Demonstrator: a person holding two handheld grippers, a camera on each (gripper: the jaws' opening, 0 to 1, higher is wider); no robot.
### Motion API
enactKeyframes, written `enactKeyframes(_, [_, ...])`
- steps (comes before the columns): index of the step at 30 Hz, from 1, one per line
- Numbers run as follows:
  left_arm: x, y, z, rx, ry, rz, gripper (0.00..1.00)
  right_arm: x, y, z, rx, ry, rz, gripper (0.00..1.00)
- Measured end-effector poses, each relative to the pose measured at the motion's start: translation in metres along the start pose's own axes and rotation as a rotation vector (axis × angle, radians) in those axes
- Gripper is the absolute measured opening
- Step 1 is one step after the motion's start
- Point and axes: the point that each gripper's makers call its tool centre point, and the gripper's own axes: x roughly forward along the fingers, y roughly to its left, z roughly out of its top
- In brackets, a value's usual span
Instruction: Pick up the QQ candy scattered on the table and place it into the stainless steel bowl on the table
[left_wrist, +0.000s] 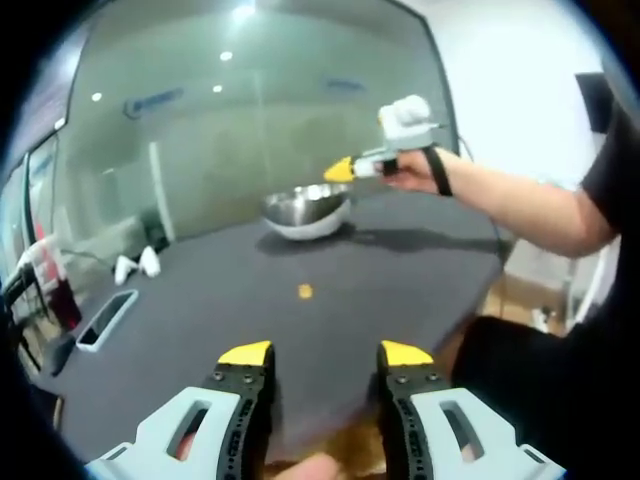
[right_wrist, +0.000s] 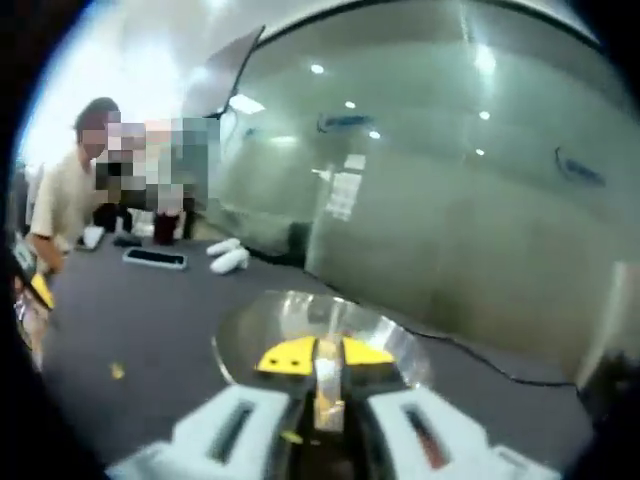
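While the left gripper is hovering low at the near table edge with its yellow-tipped jaws spread and nothing between them, one small orange QQ candy is lying alone on the matte dark grey tabletop, a little beyond the tips and well short of the bowl. Farther out, the right gripper is hanging just over the rim of the shiny round stainless steel bowl, held by a person's hand; in the right gripper view that gripper is showing jaws pressed nearly together on a small pale, glossy wrapped candy piece, directly above the bowl's reflective basin. Risk, as a judgement: the piece looks slick and thin, so it could be clinging to a pad on release or bouncing off the hard curved steel and out; a nudge to the light bowl could be sliding it on the smooth table. Another yellowish candy is sitting on the table off to the side. Beyond, a flat white-rimmed tray and two white rounded objects are resting near a frosted glass wall.
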Motion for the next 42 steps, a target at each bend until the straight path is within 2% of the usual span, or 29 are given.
enactKeyframes(3, [0.000, 0.000, 0.000, -0.001, 0.000, 0.000, 0.42, 0.003, -0.006, -0.003, 0.061, -0.006, -0.001, 0.30])
enactKeyframes(4, [0.000, 0.000, 0.000, 0.000, 0.000, 0.000, 0.42, 0.004, -0.009, -0.004, 0.068, -0.011, -0.004, 0.32])
enactKeyframes(6, [0.000, 0.000, -0.001, -0.001, 0.001, -0.001, 0.42, 0.006, -0.014, -0.008, 0.073, -0.003, -0.017, 0.28])
enactKeyframes(9, [0.001, 0.000, -0.001, -0.001, 0.001, -0.002, 0.42, 0.004, -0.017, -0.013, 0.087, 0.006, -0.021, 0.27])
enactKeyframes(16, [0.003, -0.001, 0.001, 0.003, 0.000, -0.008, 0.42, 0.000, -0.015, -0.005, 0.096, -0.015, -0.010, 0.25])
enactKeyframes(20, [0.002, 0.000, 0.002, 0.003, -0.004, -0.007, 0.42, -0.013, -0.005, 0.006, 0.092, -0.072, 0.034, 0.25])
enactKeyframes(25, [0.003, 0.001, 0.001, 0.002, -0.003, -0.007, 0.42, -0.025, 0.005, -0.001, 0.081, -0.084, 0.076, 0.22])
enactKeyframes(27, [0.004, -0.001, 0.002, 0.002, -0.006, -0.011, 0.42, -0.036, 0.010, 0.001, 0.101, -0.098, 0.104, 0.22])
enactKeyframes(30, [0.004, -0.001, 0.003, 0.004, -0.009, -0.013, 0.42, -0.054, 0.026, -0.006, 0.157, -0.098, 0.187, 0.22])
enactKeyframes(36, [0.003, 0.002, 0.001, -0.007, -0.007, -0.004, 0.42, -0.087, 0.042, -0.031, 0.183, -0.095, 0.290, 0.22])
enactKeyframes(42, [0.005, -0.001, 0.002, 0.001, -0.007, -0.009, 0.42, -0.100, 0.042, -0.049, 0.186, -0.073, 0.307, 0.21])
